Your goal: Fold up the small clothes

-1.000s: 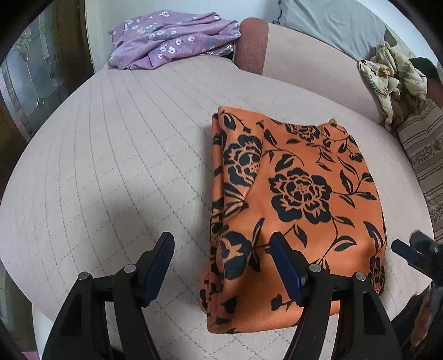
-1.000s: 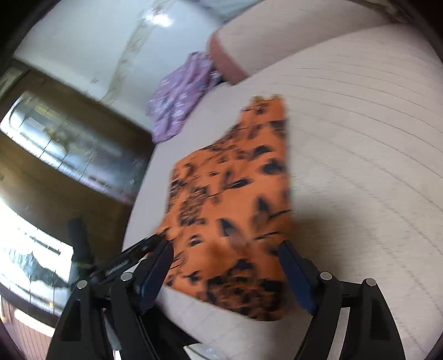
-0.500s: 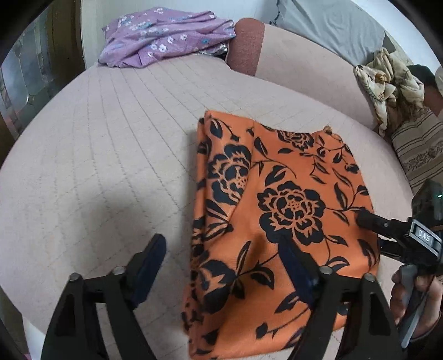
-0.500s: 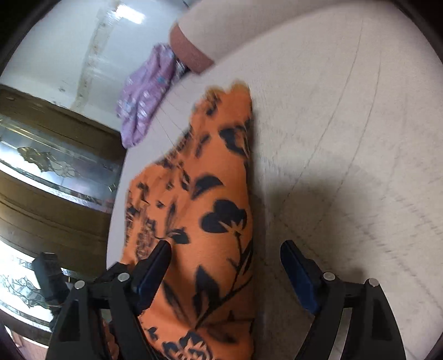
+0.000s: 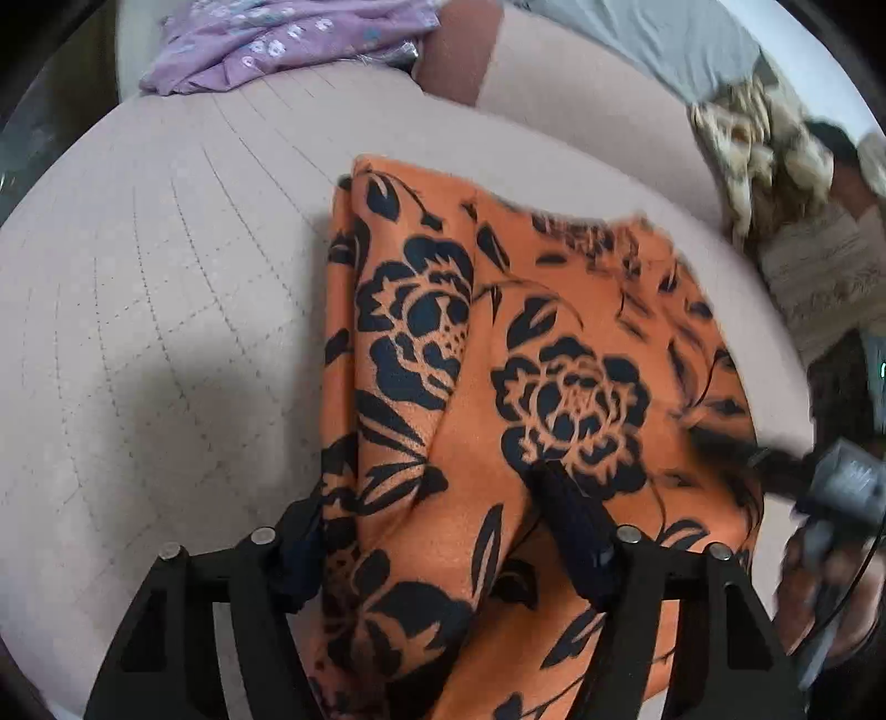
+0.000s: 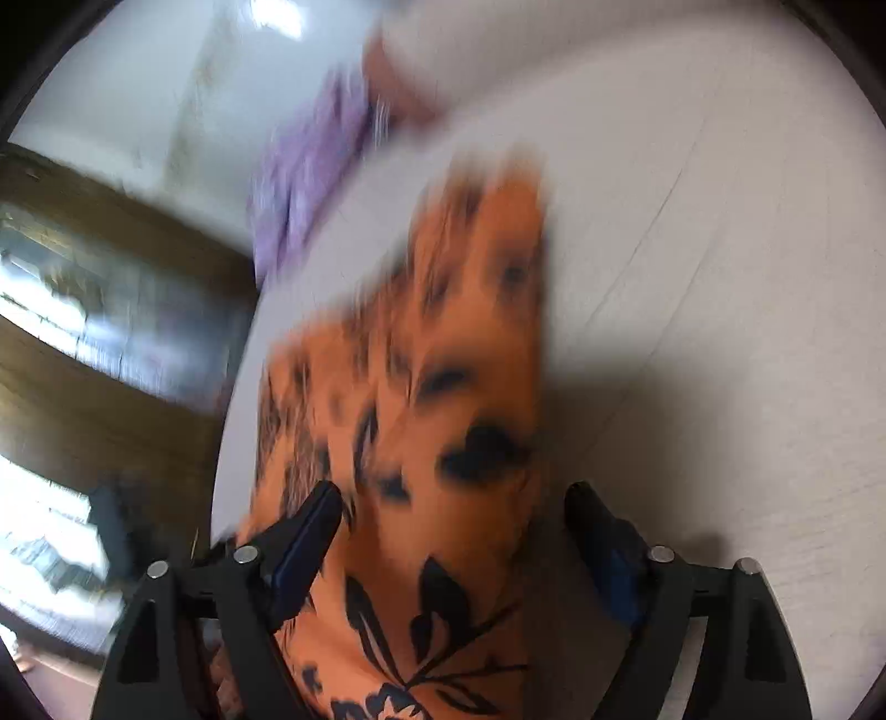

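orange black-floral cloth (image 5: 554,343), seemingly purple flowered garment (image 5: 288,39)

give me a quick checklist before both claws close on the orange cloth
1. Left claw open: ok, jaws spread.
2. Cloth between left jaws: ok, its near left edge bunches up there.
3. Right claw open: ok.
4. Cloth between right jaws: ok, though that view is blurred.
5. Cloth folded flat: not ok, a ridge runs up its left side.
6. Space on the cushion to fold onto: ok; the purple cloth lies far back.
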`<state>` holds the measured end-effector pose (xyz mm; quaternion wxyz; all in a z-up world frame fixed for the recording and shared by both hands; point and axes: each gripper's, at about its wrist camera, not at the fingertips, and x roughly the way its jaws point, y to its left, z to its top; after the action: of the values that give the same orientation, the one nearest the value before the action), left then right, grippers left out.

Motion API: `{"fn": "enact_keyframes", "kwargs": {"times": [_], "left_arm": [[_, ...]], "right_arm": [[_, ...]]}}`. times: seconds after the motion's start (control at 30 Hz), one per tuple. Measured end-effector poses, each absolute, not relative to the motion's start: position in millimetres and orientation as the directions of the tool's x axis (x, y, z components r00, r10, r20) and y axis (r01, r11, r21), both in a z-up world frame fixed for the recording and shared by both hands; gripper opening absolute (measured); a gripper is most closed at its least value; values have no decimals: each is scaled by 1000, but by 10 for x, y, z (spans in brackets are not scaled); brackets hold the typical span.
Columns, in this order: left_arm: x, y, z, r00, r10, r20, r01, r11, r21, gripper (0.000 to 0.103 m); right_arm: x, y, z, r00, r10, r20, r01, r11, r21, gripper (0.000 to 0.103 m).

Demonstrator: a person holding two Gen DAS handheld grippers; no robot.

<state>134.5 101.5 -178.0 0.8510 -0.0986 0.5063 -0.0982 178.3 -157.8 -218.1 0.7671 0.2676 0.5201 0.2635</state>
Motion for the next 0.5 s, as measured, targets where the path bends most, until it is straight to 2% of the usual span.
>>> {"fn": "enact_keyframes", "kwargs": {"times": [0.03, 0.07, 0.13, 0.3, 0.33, 0.4, 0.43, 0.47, 0.5], "left_arm": [[1342, 990, -1716, 468, -274, -840, 84, 960, -267, 48], [1321, 973, -1658, 482, -261, -836, 90, 964, -249, 35], [1308, 929, -1513, 497, -264, -827, 103, 964, -245, 33], [1314, 608, -1078, 573, -327, -751, 178, 945, -275, 30], [1363, 480, -1020, 583, -359, -729, 200, 933, -300, 33], [1472, 233, -1061, 591, -357, -724, 223, 934, -278, 46], [1531, 104, -1136, 588, -305, -749, 214, 952, -219, 64], [1590, 3, -1250, 577, -259, -775, 204, 964, -171, 71], [1634, -99, -1379, 545, -214, -810, 204, 972, -120, 71]], "right_arm": [[1802, -1512, -2161, 329, 655, -680, -156, 748, 645, 58], [1783, -1468, -2095, 343, 635, -693, -185, 768, 613, 45], [1759, -1508, -1915, 371, 642, -670, -218, 762, 610, 37], [1741, -1841, -1398, 470, 624, -624, -267, 775, 573, 35], [1735, -1978, -1308, 497, 614, -613, -263, 780, 568, 35], [1707, -2235, -1213, 546, 585, -600, -244, 796, 554, 35], [1710, -2381, -1215, 562, 569, -600, -226, 804, 550, 37], [1728, -2550, -1270, 577, 543, -610, -187, 815, 548, 48], [1764, -2726, -1405, 582, 499, -643, -122, 834, 538, 59]]}}
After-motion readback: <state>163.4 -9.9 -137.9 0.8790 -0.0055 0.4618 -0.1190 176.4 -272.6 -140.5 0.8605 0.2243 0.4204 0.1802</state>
